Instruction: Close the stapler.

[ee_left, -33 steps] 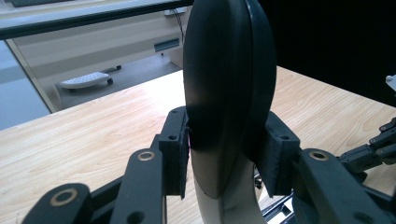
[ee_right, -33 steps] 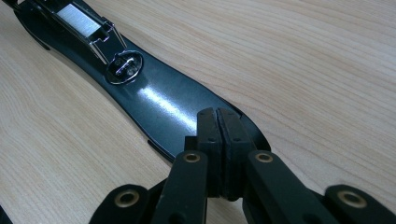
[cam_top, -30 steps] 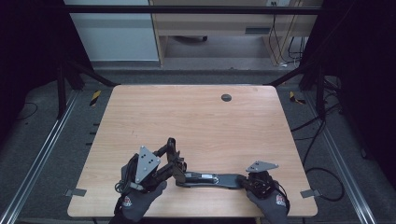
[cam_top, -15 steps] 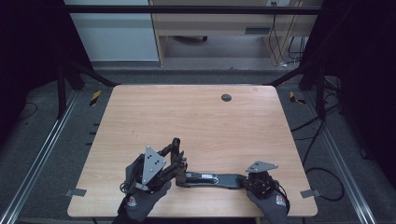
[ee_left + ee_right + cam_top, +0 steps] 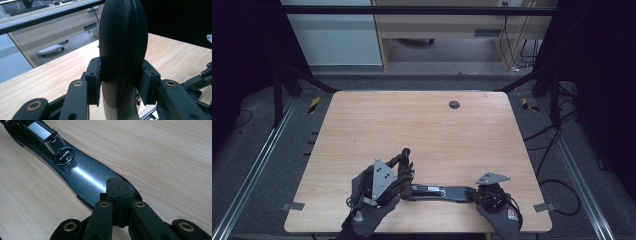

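A: High view, item one: what are you holding?

B: Your stapler [image 5: 439, 191], black, opened out flat, lies on the table [image 5: 422, 130] near its front edge, between your two hands. One end is lifted at your left hand; the other end lies flat at your right.

A: Left gripper [image 5: 404, 165]?

B: Left gripper view: your pads [image 5: 95, 83] are clamped on both sides of the stapler's [image 5: 122, 50] rounded black arm, which stands upright between them. The jaws are partly closed, gripping it.

A: Right gripper [image 5: 476, 195]?

B: Right gripper view: your pads [image 5: 117, 188] are pressed flat together, fully closed, their tips resting on the glossy end of the stapler [image 5: 82, 175]. Whether they pinch its edge, I cannot tell. The metal staple channel [image 5: 41, 132] runs away from you, open and face up.

A: Surroundings?

B: A dark round grommet [image 5: 454, 104] sits near the table's far edge, well apart from the stapler.
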{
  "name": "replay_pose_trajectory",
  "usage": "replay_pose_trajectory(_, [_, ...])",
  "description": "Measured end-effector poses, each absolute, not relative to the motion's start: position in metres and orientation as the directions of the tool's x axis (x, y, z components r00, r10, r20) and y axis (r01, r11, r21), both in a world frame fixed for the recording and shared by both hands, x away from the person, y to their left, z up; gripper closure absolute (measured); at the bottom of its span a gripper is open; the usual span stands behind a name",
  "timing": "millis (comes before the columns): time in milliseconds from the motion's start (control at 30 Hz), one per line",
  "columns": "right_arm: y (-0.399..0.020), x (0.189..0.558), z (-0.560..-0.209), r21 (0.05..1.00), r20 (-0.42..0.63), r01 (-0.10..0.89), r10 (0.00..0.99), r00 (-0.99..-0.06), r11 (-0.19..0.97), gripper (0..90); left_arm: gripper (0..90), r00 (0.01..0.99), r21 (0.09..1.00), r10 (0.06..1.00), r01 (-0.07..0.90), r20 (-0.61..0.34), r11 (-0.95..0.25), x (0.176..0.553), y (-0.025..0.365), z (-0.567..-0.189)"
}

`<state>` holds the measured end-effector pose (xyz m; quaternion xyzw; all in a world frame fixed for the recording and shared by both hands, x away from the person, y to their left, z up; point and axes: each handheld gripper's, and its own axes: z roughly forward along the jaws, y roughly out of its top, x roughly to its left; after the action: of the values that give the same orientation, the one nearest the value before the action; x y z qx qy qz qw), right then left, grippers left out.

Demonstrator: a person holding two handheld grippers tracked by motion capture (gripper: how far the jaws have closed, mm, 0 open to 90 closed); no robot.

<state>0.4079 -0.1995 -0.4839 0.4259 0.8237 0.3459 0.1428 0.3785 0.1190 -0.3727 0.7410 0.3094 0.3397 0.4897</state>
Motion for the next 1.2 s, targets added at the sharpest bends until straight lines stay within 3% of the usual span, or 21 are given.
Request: replay_pose_trajectory(1200, [-0.199, 0.408, -0.483, 0.681, 0.081, 0.619, 0.800, -0.594, 0.391, 90.0, 59.0, 0.564, 0.904, 0.759, 0.051, 0.325, -0.424, 0.375, 0.087, -0.378])
